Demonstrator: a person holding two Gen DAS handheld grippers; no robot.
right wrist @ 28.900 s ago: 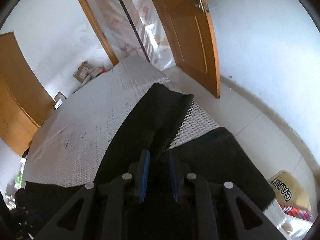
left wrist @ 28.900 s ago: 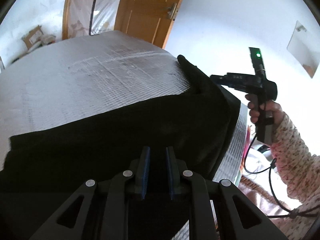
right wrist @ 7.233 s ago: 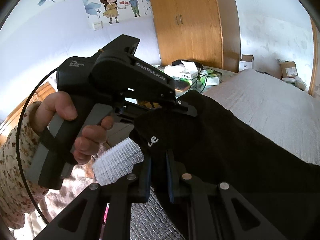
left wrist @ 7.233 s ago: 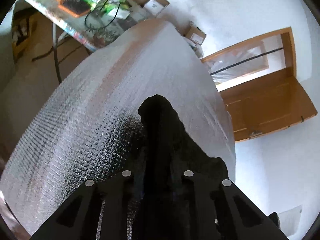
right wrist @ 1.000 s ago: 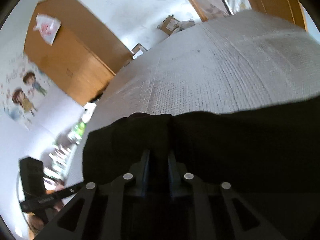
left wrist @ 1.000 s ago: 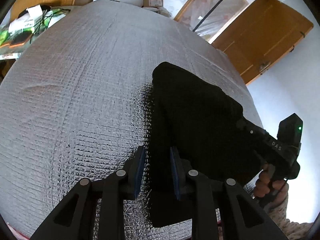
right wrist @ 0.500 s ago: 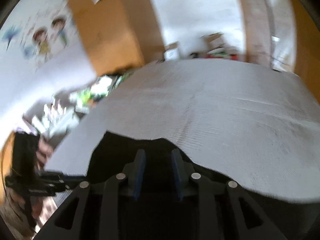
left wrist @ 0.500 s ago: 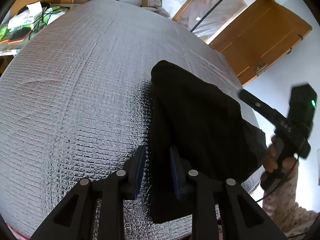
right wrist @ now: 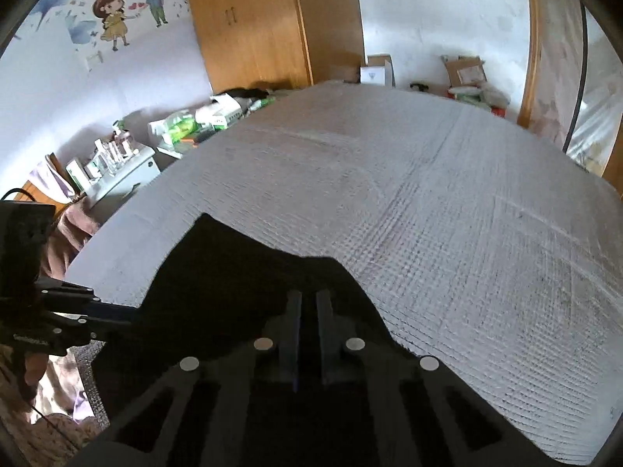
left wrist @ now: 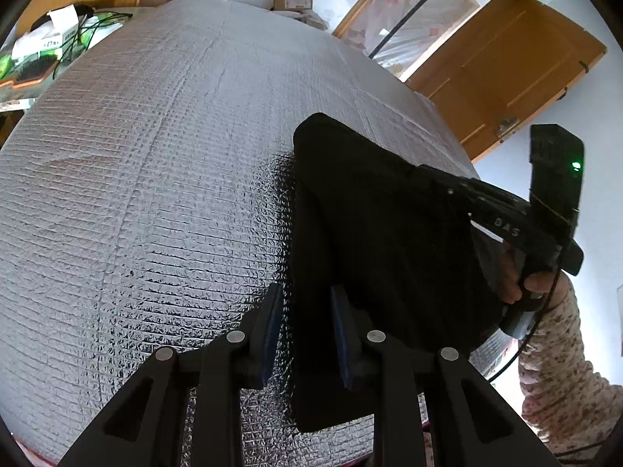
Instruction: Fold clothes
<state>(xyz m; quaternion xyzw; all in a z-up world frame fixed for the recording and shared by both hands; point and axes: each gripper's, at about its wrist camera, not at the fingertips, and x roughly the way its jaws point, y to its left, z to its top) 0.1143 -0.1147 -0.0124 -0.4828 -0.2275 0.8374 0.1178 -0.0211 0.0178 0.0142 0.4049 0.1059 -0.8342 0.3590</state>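
A folded black garment [left wrist: 373, 233] lies on the silver quilted surface [left wrist: 155, 194] near its right front edge. My left gripper [left wrist: 305, 311] straddles the garment's left edge with a visible gap between its fingers. My right gripper [right wrist: 307, 311] is over the garment [right wrist: 233, 272]; its fingers stand close together with a narrow gap, and whether cloth lies between them is not clear. From the left wrist view, the right gripper's tip [left wrist: 428, 173] rests over the garment's far right side. The left gripper [right wrist: 101, 309] shows at the left of the right wrist view.
A wooden door [left wrist: 506, 66] stands open at the back right. A cluttered side table [right wrist: 187, 124] and a wooden wardrobe [right wrist: 272, 23] are beyond the surface's left side. Cardboard boxes [right wrist: 463, 70] sit on the floor at the far end.
The right gripper has swung up and round over the garment's right side. The left gripper has barely moved at the garment's left edge. The garment lies folded as before.
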